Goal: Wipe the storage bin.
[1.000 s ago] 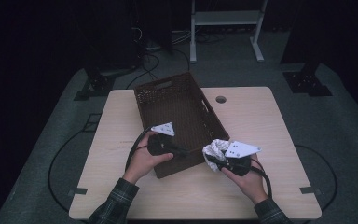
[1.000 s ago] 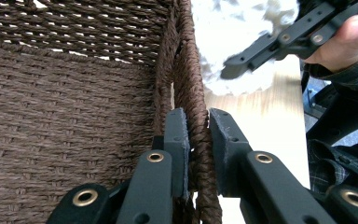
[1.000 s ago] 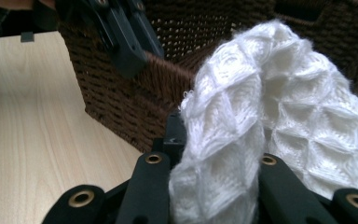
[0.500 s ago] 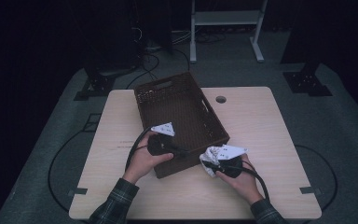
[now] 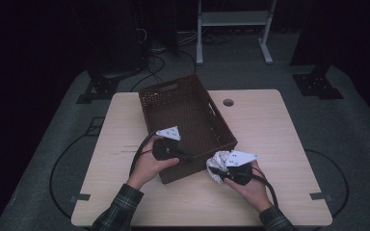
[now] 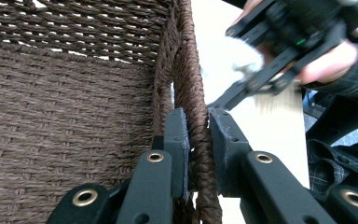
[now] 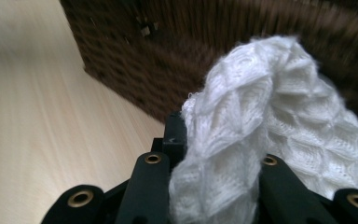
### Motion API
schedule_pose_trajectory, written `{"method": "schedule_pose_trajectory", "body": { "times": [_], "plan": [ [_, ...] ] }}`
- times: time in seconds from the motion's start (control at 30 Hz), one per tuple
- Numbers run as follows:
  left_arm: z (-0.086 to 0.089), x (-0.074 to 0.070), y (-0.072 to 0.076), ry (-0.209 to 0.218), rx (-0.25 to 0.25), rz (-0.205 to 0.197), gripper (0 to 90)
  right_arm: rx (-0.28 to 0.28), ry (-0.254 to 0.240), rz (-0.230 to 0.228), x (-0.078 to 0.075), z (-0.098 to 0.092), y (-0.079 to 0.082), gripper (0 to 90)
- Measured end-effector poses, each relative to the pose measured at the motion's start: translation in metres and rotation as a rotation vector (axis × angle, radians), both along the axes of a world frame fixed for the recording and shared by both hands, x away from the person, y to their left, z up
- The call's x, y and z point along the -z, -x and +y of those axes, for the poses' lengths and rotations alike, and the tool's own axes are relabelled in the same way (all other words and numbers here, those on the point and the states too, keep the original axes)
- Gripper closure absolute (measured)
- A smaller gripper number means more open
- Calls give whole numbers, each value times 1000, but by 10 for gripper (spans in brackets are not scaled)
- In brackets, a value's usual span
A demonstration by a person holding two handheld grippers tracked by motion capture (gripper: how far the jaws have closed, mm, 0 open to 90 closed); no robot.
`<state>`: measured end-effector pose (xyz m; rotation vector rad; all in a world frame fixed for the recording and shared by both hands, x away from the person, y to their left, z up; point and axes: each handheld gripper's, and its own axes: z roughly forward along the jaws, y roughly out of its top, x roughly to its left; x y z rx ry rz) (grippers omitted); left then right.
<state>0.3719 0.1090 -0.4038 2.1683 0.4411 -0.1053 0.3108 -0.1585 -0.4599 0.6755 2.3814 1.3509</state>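
Note:
A brown woven basket (image 5: 173, 87) stands on the wooden table (image 5: 270, 130), turned at an angle. My left gripper (image 5: 189, 156) is shut on the basket's near rim; in the left gripper view its pads (image 6: 177, 140) clamp the braided rim (image 6: 192, 79) from both sides. My right gripper (image 5: 215, 169) sits just right of the basket's near corner, shut on a crumpled white knitted cloth (image 5: 218, 160). In the right gripper view the cloth (image 7: 261, 121) bulges out between the jaws and hides the right one, with the basket's outer wall (image 7: 177, 56) close behind.
The table has a round cable hole (image 5: 228, 102) beyond the basket. Bare tabletop lies to the left and right of the basket. Dark stands, a white frame (image 5: 231, 19) and cables are on the floor behind. The person's right hand (image 6: 328, 63) appears in the left gripper view.
My right gripper has shifted a little to the left, bringing the white cloth closer to the basket's near corner. The left gripper and the basket have stayed put.

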Motion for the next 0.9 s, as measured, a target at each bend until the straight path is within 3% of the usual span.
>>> {"method": "schedule_pose_trajectory", "body": {
  "times": [0.57,0.9],
  "plan": [
    [0,0,0,-7,4,-2,772,-44,-117,-125,-42,4,18,752],
    [0,0,0,-8,4,-3,773,-58,-101,-98,-33,13,12,755]
  ]
}}
